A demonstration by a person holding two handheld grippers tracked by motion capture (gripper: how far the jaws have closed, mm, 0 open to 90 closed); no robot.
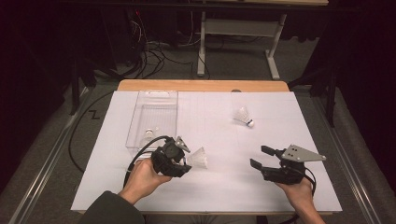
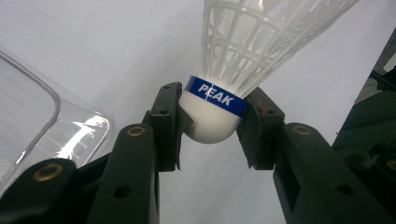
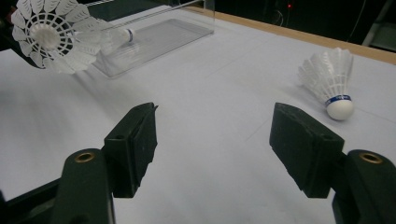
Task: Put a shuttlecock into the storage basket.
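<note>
High view first, working from the left: a clear plastic tray sits on the white table, and there's a shuttlecock in the tray at its near end. Just in front of it, the left gripper has a shuttlecock clamped, skirt pointing out to the right, held just beside the tray's near corner.

Left gripper view gives us the close look: the jaws press in on either side of the shuttlecock, squeezing its white rounded cork right at the blue band (it reads PEAK), and the white mesh skirt flares up and away beyond the pads. Tray edge at the left.

Across to the right, a second shuttlecock lies on its side on the table, well apart from both hands. The right gripper is low near the front edge, jaws spread wide with nothing between them. Right gripper view confirms it: bare table between the pads, the loose shuttlecock ahead and to the right.
</note>
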